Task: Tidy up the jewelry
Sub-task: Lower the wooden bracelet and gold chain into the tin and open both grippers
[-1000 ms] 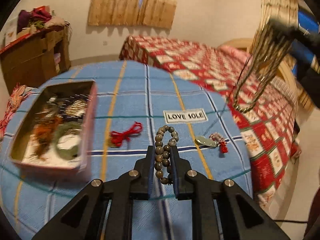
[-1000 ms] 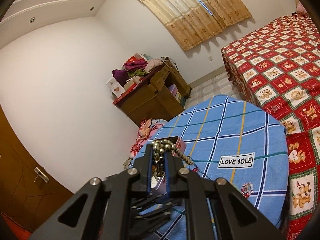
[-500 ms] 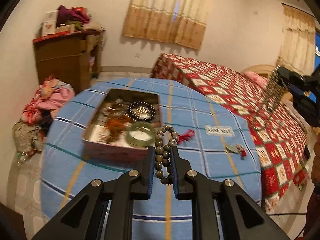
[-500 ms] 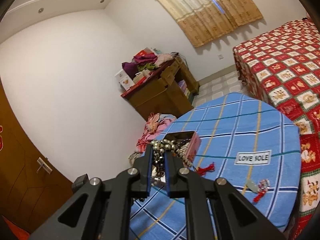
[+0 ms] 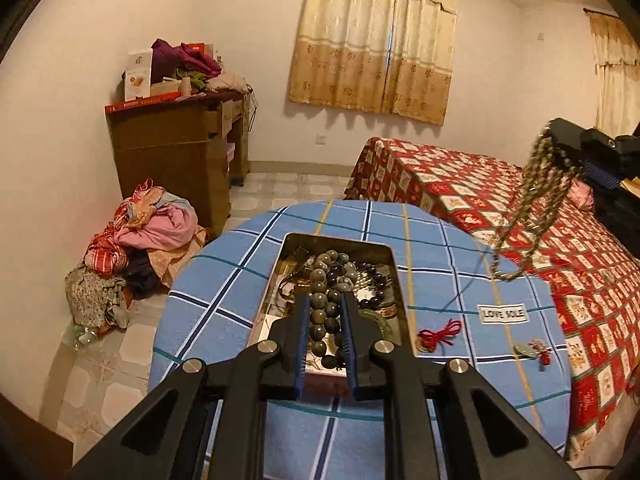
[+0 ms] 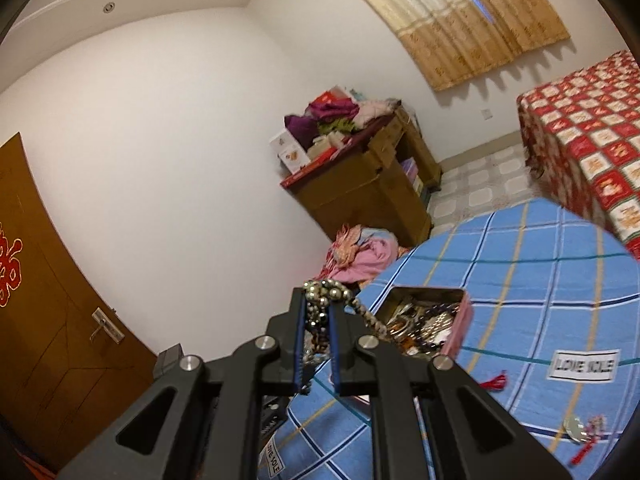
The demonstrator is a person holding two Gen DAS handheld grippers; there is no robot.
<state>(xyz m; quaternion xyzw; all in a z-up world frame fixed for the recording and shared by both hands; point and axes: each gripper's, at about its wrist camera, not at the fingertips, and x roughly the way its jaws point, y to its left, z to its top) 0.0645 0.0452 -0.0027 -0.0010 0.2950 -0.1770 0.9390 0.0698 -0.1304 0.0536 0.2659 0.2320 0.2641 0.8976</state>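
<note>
Left wrist view: the left gripper (image 5: pixel 325 312) pinches a bead bracelet (image 5: pixel 329 300) above the open jewelry box (image 5: pixel 400 280), whose tangled contents are hard to make out.

Right wrist view: the right gripper (image 6: pixel 317 312), pressed together, grips a bead chain (image 6: pixel 326 292); its hanging length is hidden.

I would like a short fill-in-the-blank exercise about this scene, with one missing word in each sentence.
1. The left gripper holds a bead ____.
2. A metal bead chain hangs from the ____ gripper.
3. The jewelry tin stands on a ____ checked tablecloth.
4. A ____ cord lies beside the tin.

Missing words: bracelet; right; blue; red
</note>
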